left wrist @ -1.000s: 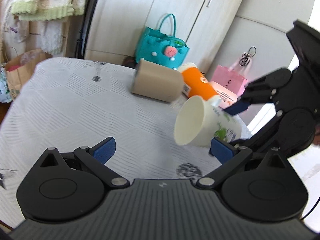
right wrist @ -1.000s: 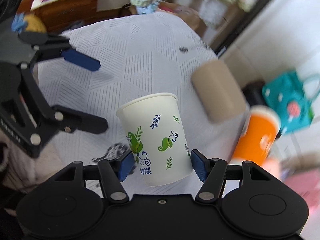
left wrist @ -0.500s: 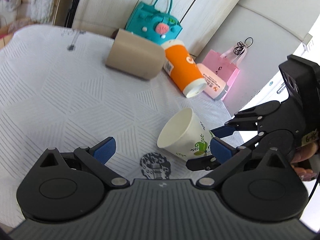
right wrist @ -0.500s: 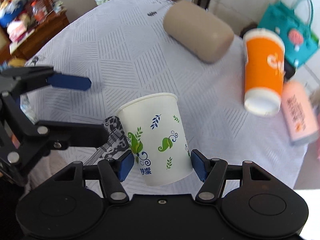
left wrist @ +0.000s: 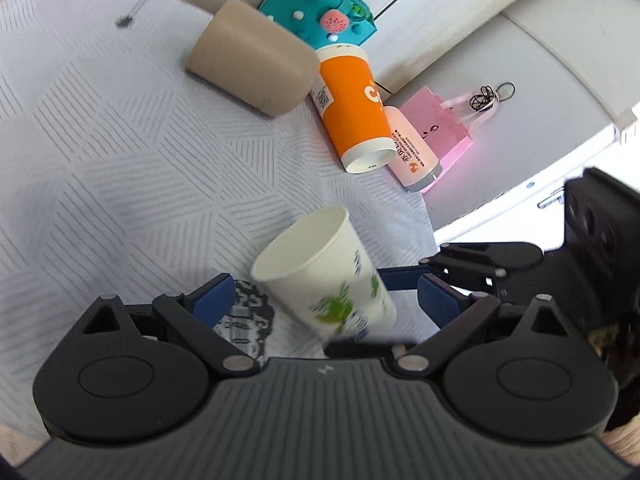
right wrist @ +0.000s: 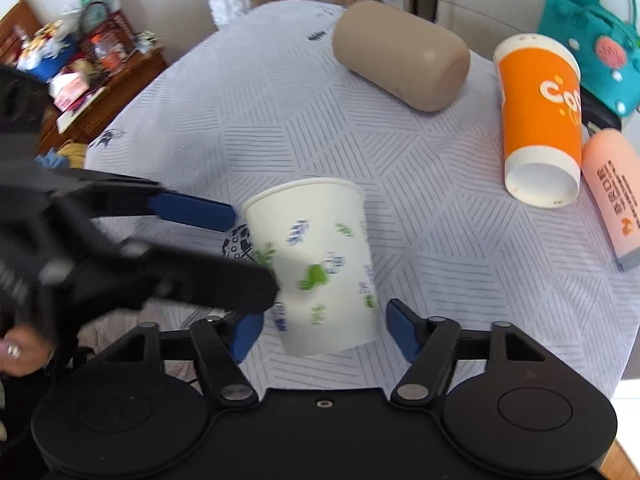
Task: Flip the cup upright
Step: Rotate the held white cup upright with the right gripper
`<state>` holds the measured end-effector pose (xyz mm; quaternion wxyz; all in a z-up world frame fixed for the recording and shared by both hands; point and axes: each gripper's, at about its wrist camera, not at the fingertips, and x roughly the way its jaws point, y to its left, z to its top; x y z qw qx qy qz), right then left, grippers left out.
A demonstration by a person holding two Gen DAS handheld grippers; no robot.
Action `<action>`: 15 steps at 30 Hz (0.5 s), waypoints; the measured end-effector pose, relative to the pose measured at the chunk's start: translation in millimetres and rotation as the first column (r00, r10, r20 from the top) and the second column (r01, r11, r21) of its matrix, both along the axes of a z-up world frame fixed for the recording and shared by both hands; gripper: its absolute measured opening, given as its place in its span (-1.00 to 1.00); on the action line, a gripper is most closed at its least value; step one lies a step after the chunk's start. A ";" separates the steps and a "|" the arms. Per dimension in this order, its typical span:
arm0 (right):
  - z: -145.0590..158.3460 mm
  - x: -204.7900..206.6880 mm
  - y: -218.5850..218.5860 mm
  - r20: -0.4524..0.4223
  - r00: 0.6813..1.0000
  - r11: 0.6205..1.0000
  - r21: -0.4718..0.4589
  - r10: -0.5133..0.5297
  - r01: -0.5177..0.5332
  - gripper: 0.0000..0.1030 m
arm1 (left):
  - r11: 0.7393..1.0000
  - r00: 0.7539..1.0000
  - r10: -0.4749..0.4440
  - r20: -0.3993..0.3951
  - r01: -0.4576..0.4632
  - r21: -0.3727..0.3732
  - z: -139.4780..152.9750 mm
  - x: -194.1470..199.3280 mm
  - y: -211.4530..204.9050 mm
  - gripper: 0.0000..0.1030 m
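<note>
A white paper cup with green and blue leaf prints (right wrist: 320, 264) stands mouth-up, slightly tilted and motion-blurred, on the white patterned tablecloth (right wrist: 280, 120). My right gripper (right wrist: 322, 330) is open, its blue pads apart from the cup's base on both sides. In the left wrist view the cup (left wrist: 324, 276) sits between the blue pads of my open left gripper (left wrist: 324, 298), close to them but not gripped. The left gripper's fingers (right wrist: 188, 210) reach in from the left beside the cup.
A beige cup (right wrist: 400, 54), an orange paper cup (right wrist: 540, 120) and a pink bottle (right wrist: 612, 208) lie on their sides at the table's far right. A teal bag (right wrist: 592, 28) and a pink bag (left wrist: 444, 128) stand beyond the edge. A cluttered wooden cabinet (right wrist: 92, 68) stands to the left.
My right gripper has opened and let go of the cup, which now stands near upright on the table. My left gripper has moved in around the cup.
</note>
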<state>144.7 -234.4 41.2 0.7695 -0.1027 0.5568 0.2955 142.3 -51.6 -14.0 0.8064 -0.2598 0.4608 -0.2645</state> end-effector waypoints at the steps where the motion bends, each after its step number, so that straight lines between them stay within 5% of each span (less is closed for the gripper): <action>1: 0.8 -2.0 -0.5 0.003 0.999 0.999 0.001 0.036 -0.036 0.62 | 1.000 1.000 -0.001 -0.009 0.001 -0.002 -2.3 1.0 -1.9 0.83; 10: 8.1 0.8 9.4 0.060 0.962 0.963 -0.055 0.265 -0.262 0.62 | 0.997 0.995 0.050 -0.082 -0.054 -0.051 -18.1 2.1 -4.1 0.70; 15: 8.4 6.5 14.9 0.046 0.951 0.952 -0.029 0.305 -0.304 0.25 | 0.997 0.996 0.039 -0.076 -0.044 -0.069 -20.3 3.0 -11.9 0.59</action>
